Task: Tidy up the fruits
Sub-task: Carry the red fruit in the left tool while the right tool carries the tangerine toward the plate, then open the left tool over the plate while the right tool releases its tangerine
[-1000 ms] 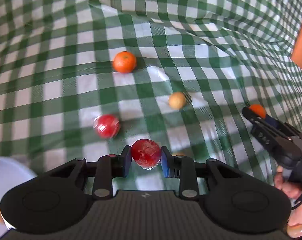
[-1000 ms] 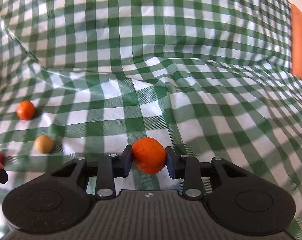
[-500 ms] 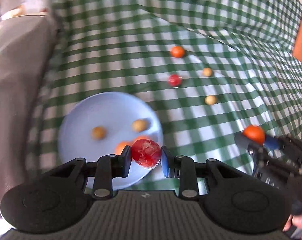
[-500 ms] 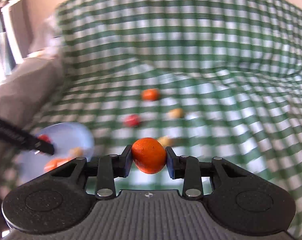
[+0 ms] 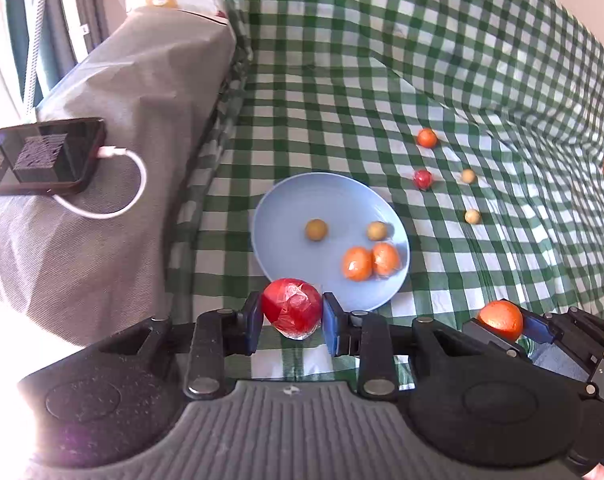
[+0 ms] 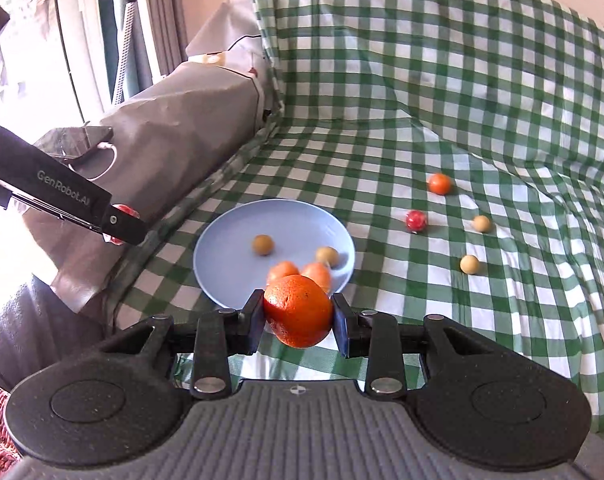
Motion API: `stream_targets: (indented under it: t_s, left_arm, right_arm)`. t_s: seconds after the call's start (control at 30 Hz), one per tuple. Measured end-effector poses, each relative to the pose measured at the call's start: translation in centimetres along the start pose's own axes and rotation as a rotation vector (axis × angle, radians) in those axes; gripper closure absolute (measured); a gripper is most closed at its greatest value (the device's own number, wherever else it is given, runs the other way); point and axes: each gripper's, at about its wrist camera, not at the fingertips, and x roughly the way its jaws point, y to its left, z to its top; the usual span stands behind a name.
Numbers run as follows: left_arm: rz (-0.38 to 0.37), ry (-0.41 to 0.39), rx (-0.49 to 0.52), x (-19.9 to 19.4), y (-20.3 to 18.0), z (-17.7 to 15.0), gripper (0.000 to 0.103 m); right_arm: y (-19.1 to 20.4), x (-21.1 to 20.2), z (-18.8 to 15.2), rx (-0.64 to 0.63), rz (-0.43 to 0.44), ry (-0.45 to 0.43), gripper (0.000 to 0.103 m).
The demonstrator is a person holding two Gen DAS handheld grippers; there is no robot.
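Fruits: four on blue plate (image 5: 286,208); four on cloth (image 5: 342,80); two gripped.

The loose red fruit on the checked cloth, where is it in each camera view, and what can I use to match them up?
Left wrist view: the loose red fruit lies right of centre, up and right of the blue plate, below a loose orange fruit.
Right wrist view: it lies right of centre, right of the plate, below and left of the same orange fruit.
Shared landmark: the blue plate.
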Motion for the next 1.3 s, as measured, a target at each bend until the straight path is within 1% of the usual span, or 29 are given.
stream_targets:
  t_s: [0.17,0.3,0.53,0.73,0.9,1.3]
  left_arm:
    - [-0.006,-0.02,-0.014,-0.2,1.1,-0.1,0.069]
    - [-0.015,-0.022,-0.02,0.4,1.3,0.3,0.069]
    - [-0.029,-0.026,-0.011,2.6,0.6,2.2,0.069]
    - [-0.026,-0.023,0.002,5.5,-0.1,4.3,0.069]
    - [-0.016,-0.002,0.007,8.4,-0.3,5.7,0.069]
    - [0.021,0.081,0.042,15.2,-0.2,6.4,0.069]
  right_arm:
    - [1.0,0.2,0.4,-0.027,-0.004,0.011,0.067]
    - [1.3,0.9,0.7,-0.042,-0.003,0.022,0.067]
    - [0.9,3.0,1.9,-0.034,-0.015,0.025,0.067]
    - [0.6,5.8,3.0,-0.035,-0.017,0.033,0.067]
    - [0.6,8.3,3.6,-0.045,-0.006,0.048,0.067]
    - [0.6,14.6,3.7,-0.066,0.013,0.114,0.067]
